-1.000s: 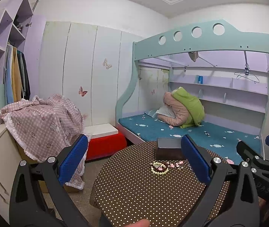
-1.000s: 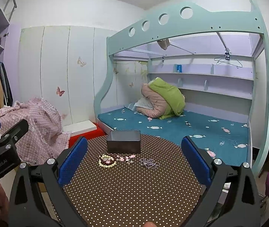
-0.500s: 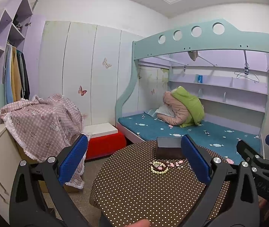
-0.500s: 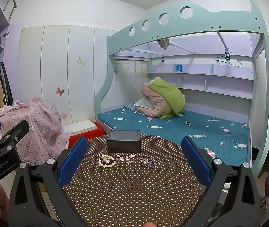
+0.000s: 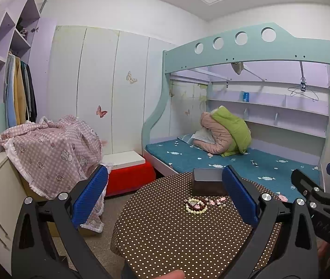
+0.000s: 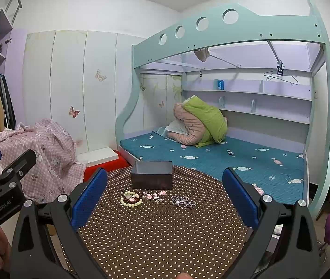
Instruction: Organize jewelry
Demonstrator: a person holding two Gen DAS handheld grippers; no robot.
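Observation:
A dark grey open box stands at the far side of a round table with a brown polka-dot cloth. In front of it lie a cream and dark red bead bracelet, a pink flower piece and a silvery chain. The box and the bracelet also show in the left wrist view. My left gripper and my right gripper are both open and empty, held above the near side of the table, well short of the jewelry.
A teal bunk bed with a folded quilt stands behind the table. A pink checked blanket covers furniture at the left, next to a red and white stool. A wardrobe with hanging clothes is at the far left.
Both grippers have barely shifted; the views are almost the same. Nothing on the table has moved.

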